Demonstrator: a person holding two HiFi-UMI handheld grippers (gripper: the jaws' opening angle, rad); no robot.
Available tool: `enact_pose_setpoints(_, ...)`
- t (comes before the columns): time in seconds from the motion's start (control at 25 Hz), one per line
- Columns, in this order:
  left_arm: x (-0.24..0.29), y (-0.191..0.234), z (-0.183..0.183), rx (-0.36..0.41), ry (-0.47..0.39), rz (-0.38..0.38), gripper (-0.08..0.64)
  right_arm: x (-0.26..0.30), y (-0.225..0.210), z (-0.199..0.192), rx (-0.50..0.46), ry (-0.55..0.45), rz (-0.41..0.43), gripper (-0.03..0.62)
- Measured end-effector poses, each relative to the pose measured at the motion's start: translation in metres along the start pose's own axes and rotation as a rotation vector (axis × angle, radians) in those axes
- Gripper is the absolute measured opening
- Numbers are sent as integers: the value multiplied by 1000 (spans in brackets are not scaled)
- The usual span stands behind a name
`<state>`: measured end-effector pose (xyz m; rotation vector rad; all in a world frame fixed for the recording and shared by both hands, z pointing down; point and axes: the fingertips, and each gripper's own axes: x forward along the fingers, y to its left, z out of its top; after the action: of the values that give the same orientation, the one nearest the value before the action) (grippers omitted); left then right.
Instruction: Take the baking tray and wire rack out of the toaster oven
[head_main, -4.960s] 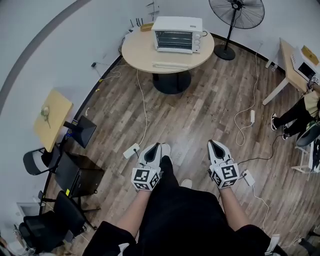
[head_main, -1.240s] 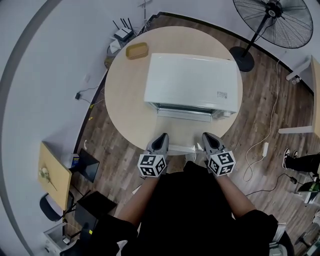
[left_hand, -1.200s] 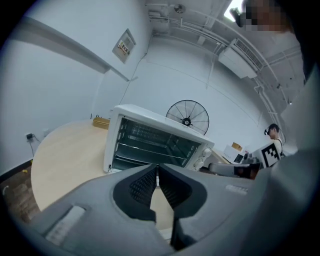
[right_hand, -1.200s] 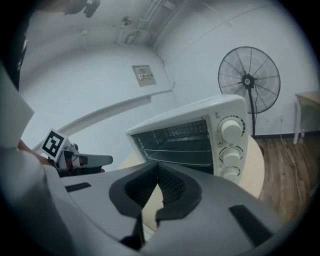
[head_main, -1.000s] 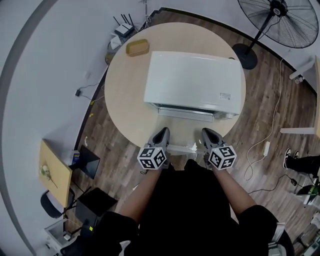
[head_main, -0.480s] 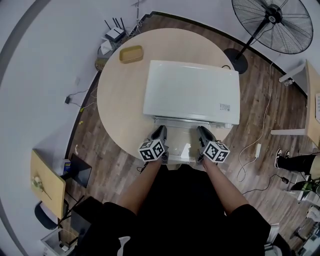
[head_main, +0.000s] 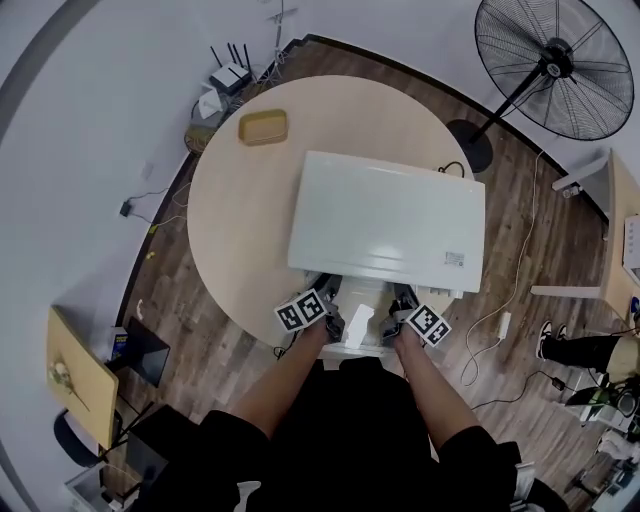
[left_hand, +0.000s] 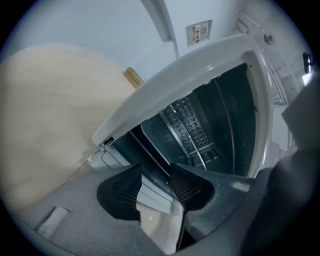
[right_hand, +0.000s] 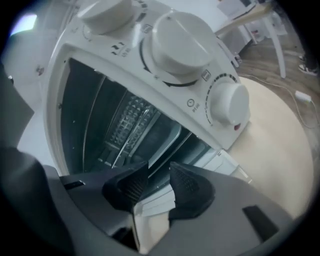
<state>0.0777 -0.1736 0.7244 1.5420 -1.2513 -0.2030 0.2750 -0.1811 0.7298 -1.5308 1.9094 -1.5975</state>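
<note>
Opening their jaws, the left gripper and right gripper loosely straddle the lowered door of the toaster oven; the wire rack sits inside it.

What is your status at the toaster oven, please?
Left hand-held gripper and right hand-held gripper opening, door edge between jaws. Toaster oven open; baking tray, wire rack inside. Nothing blocking.

The head view looks steeply down from high above the round bench onto the top of the toaster oven. Both gripper views sit low and very near its open front, tilted sideways, and share its dark inside with the wire rack.
</note>
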Motion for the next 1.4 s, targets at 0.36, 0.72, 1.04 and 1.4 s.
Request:
enact_pose_setpoints(0.36, 24, -2, 2, -200, -21, -92, 164, 14, -6, 9, 237, -111, 15, 124)
enact_pose_setpoints(0.72, 28, -3, 6, -319, -74, -117, 164, 32, -2, 18, 229, -104, 10, 124)
enact_pose_setpoints(1.04, 41, -3, 18, -420, -141, -115, 145, 44, -3, 24, 257, -111, 24, 121)
enact_pose_setpoints(1.4, 42, -6, 19, -428, -110, -192, 78, 37, -4, 22, 320, -138, 57, 89)
